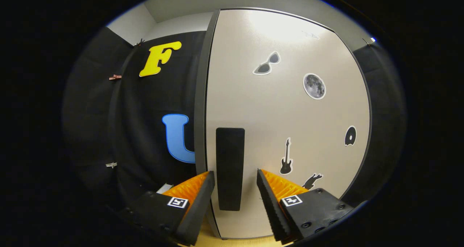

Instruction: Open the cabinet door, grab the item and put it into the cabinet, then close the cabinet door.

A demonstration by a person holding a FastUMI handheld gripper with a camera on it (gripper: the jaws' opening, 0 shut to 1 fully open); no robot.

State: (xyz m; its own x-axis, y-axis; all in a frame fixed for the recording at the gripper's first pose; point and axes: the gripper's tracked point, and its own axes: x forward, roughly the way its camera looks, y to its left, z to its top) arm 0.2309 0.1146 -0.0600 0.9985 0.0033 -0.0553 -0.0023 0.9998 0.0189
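Gripper view. The tool [235,180] stands open, its two fingers [197,200] spread to either side of the tall black rectangular handle [230,168] of the pale beige flat-panel cabinet door [275,109]. The handle lies between the fingers, at 12 o'clock from the tool's centre, with a gap on each side; neither finger touches it. The spread appears chosen to straddle the handle, so that closing would grip it for a pull.

The door is shut, or nearly so; its dark edge [200,105] runs vertically just left of the handle, at about 11 o'clock from the tool. Since the handle sits close to this edge, the door probably swings on hinges at the far side, toward 3 o'clock.

Small stickers mark the panel: black sunglasses [266,63] at 1 o'clock, a grey round moon [314,86] at 2 o'clock, and a black guitar [286,157] beside the right-hand finger.

The item to be stored cannot be located from here. Judged stage: the opening step, grasp not yet made. A strip of light wooden desk or floor [232,241] lies under the door; which, I cannot tell.
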